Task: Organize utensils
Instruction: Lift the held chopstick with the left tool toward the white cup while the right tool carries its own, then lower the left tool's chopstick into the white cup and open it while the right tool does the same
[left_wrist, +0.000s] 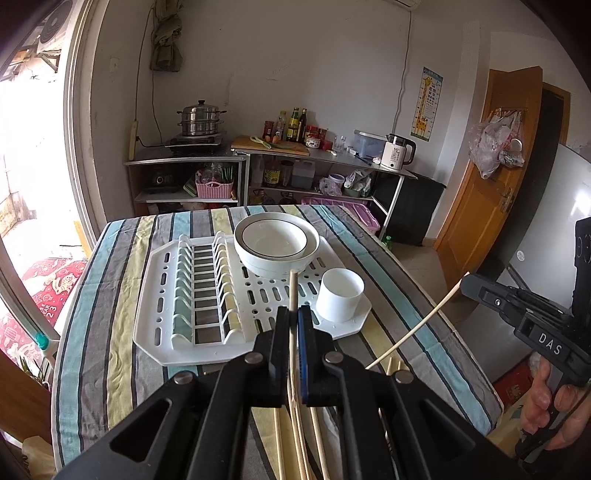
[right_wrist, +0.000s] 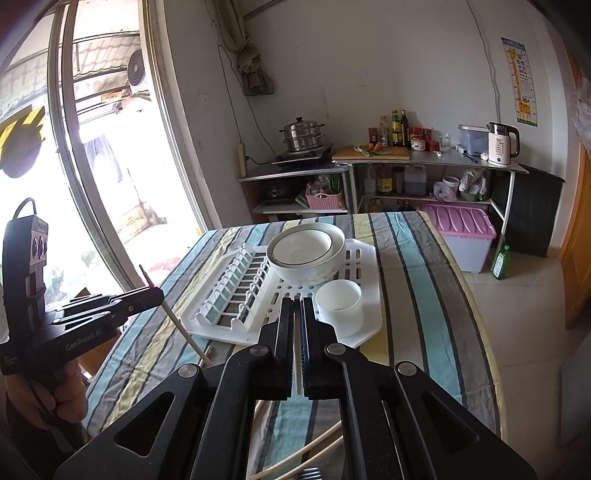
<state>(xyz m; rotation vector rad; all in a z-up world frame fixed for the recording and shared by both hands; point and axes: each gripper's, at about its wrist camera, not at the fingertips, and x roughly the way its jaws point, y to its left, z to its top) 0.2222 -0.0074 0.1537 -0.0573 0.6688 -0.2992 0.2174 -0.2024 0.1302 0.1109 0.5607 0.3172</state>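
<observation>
Each claw, left (left_wrist: 294, 321) and right (right_wrist: 297, 314), is clamped on one pale wooden chopstick (left_wrist: 293, 295) above the striped surface (left_wrist: 110, 332); next, drop yours into the white cylindrical cup (left_wrist: 340, 295) (tips first).

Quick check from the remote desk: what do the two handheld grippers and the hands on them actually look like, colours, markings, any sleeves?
Both are matte black plastic with silver pivot bolts and blue pads inside the fingers. The right gripper carries white "DAS" lettering; the left gripper reads "GenRobot.AI" and has a black box with round ports and a loop on top. Bare hands grip pistol handles; no sleeves or cables visible.
</observation>
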